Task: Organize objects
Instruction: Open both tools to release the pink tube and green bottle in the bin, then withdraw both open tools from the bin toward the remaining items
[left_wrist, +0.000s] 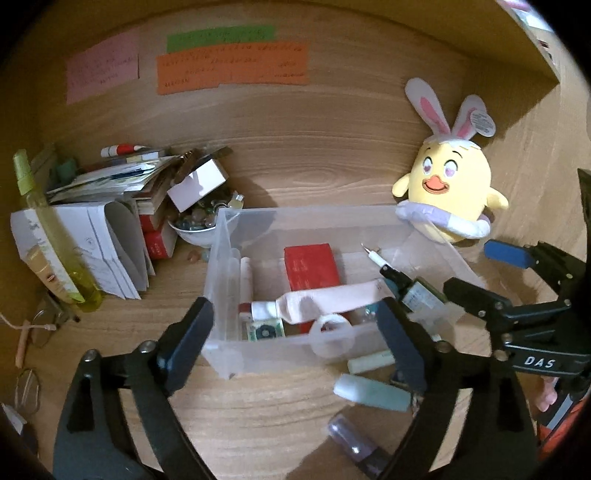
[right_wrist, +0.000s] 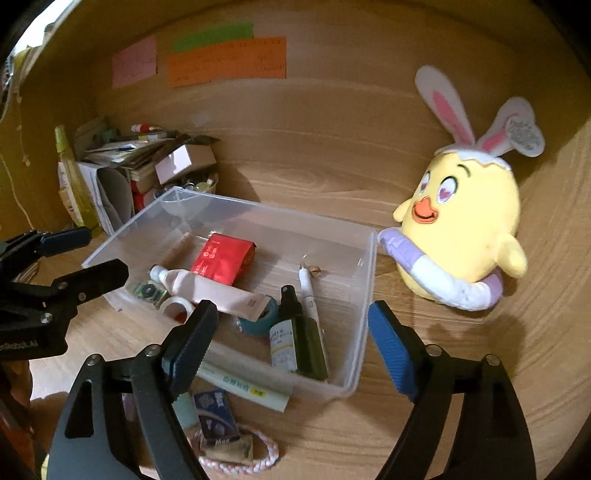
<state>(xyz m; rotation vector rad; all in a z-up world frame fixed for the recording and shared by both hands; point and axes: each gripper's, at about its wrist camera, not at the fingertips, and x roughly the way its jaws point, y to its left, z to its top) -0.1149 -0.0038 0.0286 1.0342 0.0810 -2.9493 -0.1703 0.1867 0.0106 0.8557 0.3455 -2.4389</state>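
A clear plastic bin (left_wrist: 221, 280) (right_wrist: 364, 295) sits on the wooden desk. It holds a red packet (left_wrist: 312, 267) (right_wrist: 221, 258), a pink tube (left_wrist: 325, 301) (right_wrist: 210, 291), a dark green spray bottle (right_wrist: 295, 343), a white pen (right_wrist: 308, 291) and tape rolls (right_wrist: 258, 323). My left gripper (left_wrist: 295, 339) is open and empty at the bin's near wall. My right gripper (right_wrist: 291, 343) is open and empty above the bin's near right corner; it also shows in the left wrist view (left_wrist: 480, 273). A mint tube (left_wrist: 371, 391), a pale tube (right_wrist: 243, 386) and a purple vial (left_wrist: 351, 437) lie outside the bin.
A yellow chick plush (left_wrist: 448, 188) (right_wrist: 461, 229) stands right of the bin. A pile of papers and boxes (left_wrist: 110, 206), a bowl of beads (left_wrist: 195, 225) and a yellow-green bottle (left_wrist: 48, 229) crowd the left. A small blue box (right_wrist: 216, 415) and a braided band (right_wrist: 240, 458) lie near me.
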